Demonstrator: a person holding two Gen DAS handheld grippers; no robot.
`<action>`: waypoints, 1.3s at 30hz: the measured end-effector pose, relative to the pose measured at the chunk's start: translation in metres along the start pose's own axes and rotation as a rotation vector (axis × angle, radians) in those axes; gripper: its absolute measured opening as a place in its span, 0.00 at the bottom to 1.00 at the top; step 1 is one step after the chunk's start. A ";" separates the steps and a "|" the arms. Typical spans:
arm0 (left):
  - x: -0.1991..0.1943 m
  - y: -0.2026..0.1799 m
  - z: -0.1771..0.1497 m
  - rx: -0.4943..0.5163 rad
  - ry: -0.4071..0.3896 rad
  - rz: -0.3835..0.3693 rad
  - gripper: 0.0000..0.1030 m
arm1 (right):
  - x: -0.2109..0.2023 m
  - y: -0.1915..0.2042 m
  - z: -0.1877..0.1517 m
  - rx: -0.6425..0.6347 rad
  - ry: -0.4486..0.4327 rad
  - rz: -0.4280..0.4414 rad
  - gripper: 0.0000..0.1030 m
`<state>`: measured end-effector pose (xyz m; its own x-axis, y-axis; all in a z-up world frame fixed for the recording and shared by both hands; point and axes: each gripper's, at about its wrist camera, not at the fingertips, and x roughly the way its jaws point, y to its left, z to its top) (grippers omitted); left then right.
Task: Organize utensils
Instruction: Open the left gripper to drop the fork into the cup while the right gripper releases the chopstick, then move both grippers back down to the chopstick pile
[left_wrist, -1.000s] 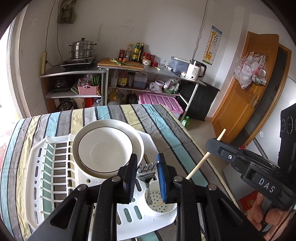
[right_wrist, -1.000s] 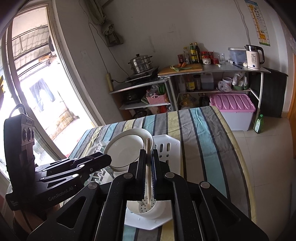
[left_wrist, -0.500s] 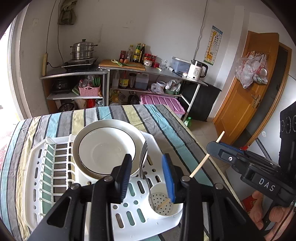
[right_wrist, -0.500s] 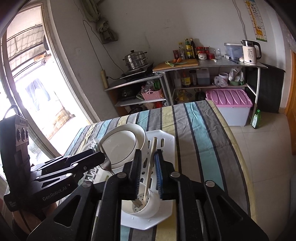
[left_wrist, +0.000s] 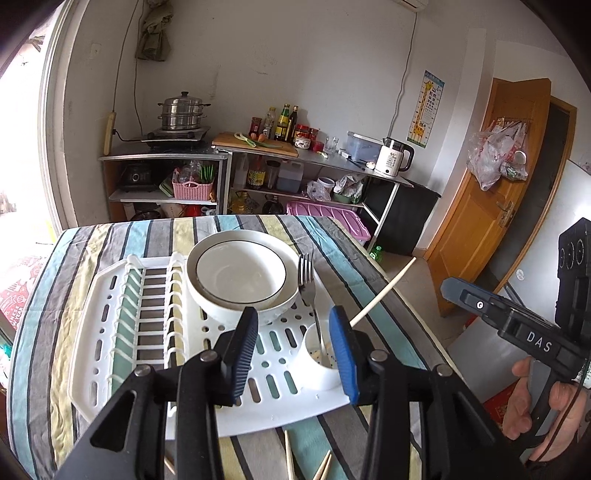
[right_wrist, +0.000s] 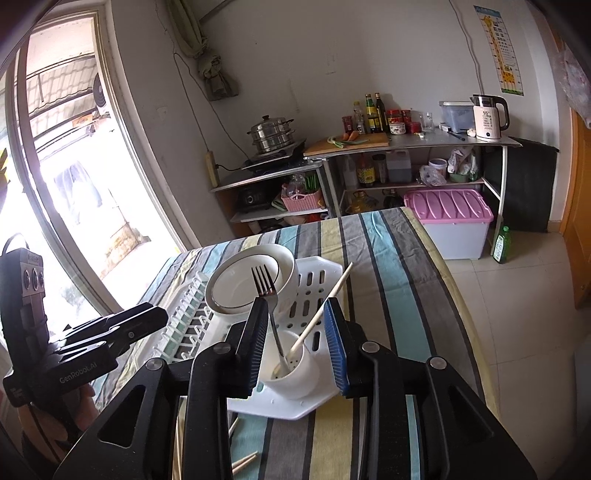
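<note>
A metal fork (left_wrist: 307, 280) and one wooden chopstick (left_wrist: 384, 291) stand tilted in the white utensil cup (left_wrist: 318, 363) at the near right corner of the white dish rack (left_wrist: 110, 332). The cup (right_wrist: 291, 373), fork (right_wrist: 264, 284) and chopstick (right_wrist: 325, 306) also show in the right wrist view. My left gripper (left_wrist: 293, 350) is open and empty, just in front of the cup. My right gripper (right_wrist: 297, 347) is open and empty, its jaws either side of the cup. Loose chopsticks (left_wrist: 288, 458) lie on the cloth near the rack's front edge.
A white bowl on a plate (left_wrist: 240, 273) sits in the rack beside the cup. The striped tablecloth (left_wrist: 369, 273) covers the table; its right edge drops to the tiled floor. Kitchen shelves (left_wrist: 221, 177) stand behind. More chopsticks (right_wrist: 243, 463) lie under my right gripper.
Both grippers opened and drew back. The left let go of the fork and the right let go of the chopstick; both now stand in the cup.
</note>
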<state>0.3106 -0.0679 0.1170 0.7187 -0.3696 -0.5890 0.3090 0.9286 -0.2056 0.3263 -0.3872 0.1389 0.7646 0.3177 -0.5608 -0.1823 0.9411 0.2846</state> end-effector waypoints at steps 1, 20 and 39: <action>-0.008 0.001 -0.006 0.003 -0.010 0.010 0.41 | -0.007 0.003 -0.006 -0.005 -0.008 0.003 0.31; -0.101 0.028 -0.141 -0.053 -0.032 0.074 0.41 | -0.077 0.043 -0.128 -0.034 0.031 0.078 0.32; -0.142 0.057 -0.227 -0.194 0.046 0.130 0.41 | -0.085 0.053 -0.184 -0.028 0.112 0.121 0.32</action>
<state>0.0845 0.0456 0.0116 0.7139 -0.2484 -0.6547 0.0868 0.9592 -0.2692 0.1379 -0.3434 0.0590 0.6625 0.4387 -0.6071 -0.2876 0.8974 0.3346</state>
